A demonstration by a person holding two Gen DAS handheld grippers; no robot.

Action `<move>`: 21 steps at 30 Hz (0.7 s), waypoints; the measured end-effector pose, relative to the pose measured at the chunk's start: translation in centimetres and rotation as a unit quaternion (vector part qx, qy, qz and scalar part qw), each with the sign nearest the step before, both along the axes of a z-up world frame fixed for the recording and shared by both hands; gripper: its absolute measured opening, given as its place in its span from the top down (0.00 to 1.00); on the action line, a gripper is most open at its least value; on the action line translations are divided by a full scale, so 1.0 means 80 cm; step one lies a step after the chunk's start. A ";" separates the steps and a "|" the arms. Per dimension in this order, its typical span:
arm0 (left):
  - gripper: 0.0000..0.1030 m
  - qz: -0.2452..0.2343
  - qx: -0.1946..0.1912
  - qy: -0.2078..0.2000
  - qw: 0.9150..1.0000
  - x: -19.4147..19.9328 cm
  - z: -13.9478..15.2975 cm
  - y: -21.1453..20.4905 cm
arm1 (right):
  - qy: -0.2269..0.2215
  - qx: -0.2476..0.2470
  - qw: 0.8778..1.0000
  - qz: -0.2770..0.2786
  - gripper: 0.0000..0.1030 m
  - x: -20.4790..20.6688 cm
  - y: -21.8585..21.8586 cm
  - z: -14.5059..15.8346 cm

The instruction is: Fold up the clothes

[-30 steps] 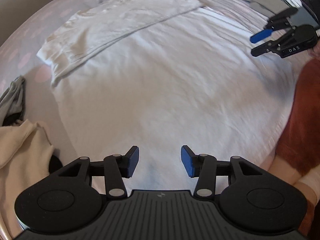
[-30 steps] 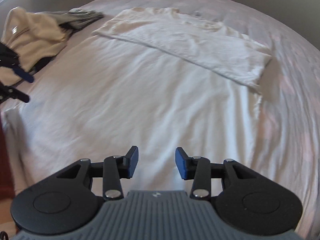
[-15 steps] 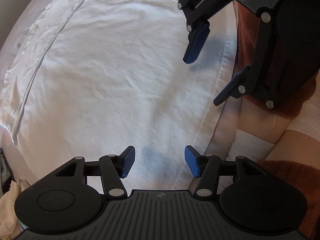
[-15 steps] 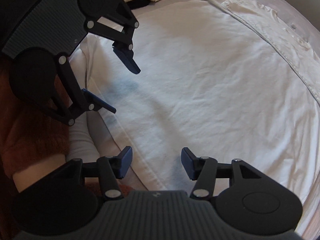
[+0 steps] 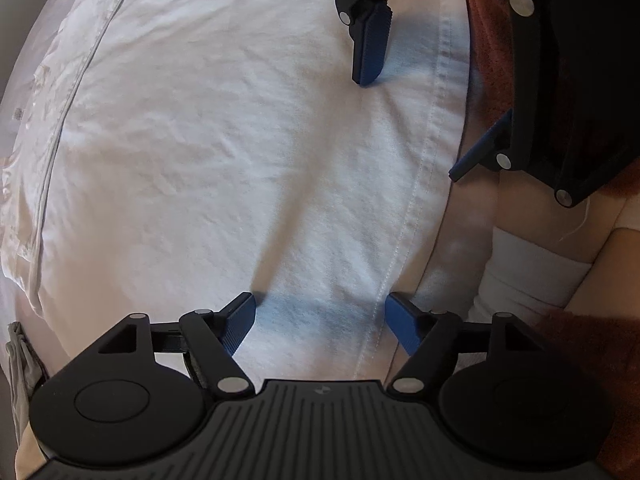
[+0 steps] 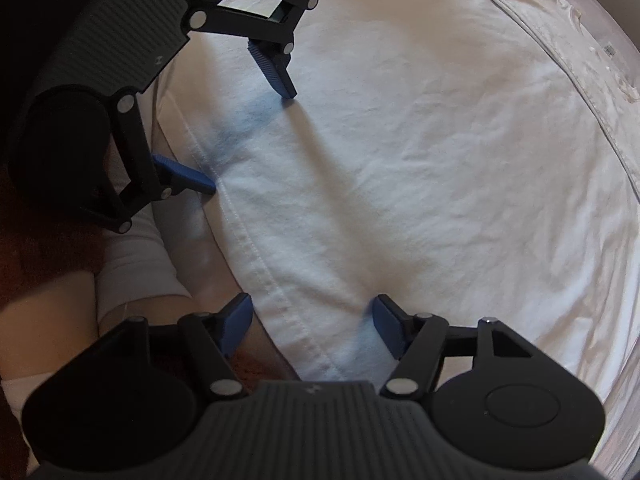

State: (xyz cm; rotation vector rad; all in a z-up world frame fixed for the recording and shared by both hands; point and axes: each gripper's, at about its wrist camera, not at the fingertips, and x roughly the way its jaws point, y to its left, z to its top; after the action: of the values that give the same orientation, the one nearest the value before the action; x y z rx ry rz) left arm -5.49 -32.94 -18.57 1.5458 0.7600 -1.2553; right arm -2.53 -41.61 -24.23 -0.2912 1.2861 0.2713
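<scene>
Left wrist view, left to right: I see the white garment (image 5: 224, 168) spread flat over the bed, its far part doubled over along a long fold line at the left of the frame; its stitched hem (image 5: 412, 208) runs along the right, nearest the person's leg (image 5: 532, 276). My left gripper (image 5: 320, 320) points steeply down with its jaws spread wide, having just been opening; the hem lies between the blue pads, the left pad down on the cloth, the right pad just off the edge. Nothing is pinched yet.

Right wrist view, left to right: the hem (image 6: 256, 256) runs diagonally from the left gripper, seen at upper left, down to my right gripper (image 6: 312, 326). Its jaws are likewise spread and have just been opening, straddling the hem without pressing it.

Risks, as I judge them: closing now could catch only the top layer, or also the bed sheet (image 6: 624, 368) underneath, since both are white and lie in contact. Uneven closing between the two hands would skew the lift and crease the fold.

Appearance: the cloth is a soft white knit, lightly wrinkled, with a shallow ridge running between the two grippers and a double row of stitching at the hem.
</scene>
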 end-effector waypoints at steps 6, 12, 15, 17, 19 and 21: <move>0.32 0.012 -0.016 0.021 1.000 0.010 0.003 0.003 | -0.021 -0.013 1.000 0.000 0.54 -0.006 -0.004 0.004; 0.45 0.042 -0.046 0.045 0.997 0.025 0.015 0.007 | -0.050 -0.001 0.998 -0.028 0.88 -0.009 -0.020 0.021; 0.45 0.054 -0.070 0.039 0.995 0.031 0.023 0.011 | -0.076 0.000 0.996 -0.054 0.93 -0.009 -0.033 0.035; 0.45 0.052 -0.076 0.029 0.995 0.029 0.024 0.011 | -0.089 -0.003 0.994 -0.065 0.93 -0.006 -0.036 0.043; 0.43 0.047 -0.074 0.014 0.996 0.024 0.023 0.007 | -0.098 -0.011 0.993 -0.068 0.93 0.004 -0.037 0.050; 0.43 0.054 -0.073 -0.002 0.996 0.024 0.021 0.002 | -0.108 -0.020 0.991 -0.072 0.93 0.019 -0.041 0.057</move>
State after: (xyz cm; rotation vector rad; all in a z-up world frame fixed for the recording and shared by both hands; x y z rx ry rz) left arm -3.56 -32.76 -16.92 1.3704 0.7239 -1.2003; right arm -1.01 -44.93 -19.70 -0.2537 1.0923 0.0882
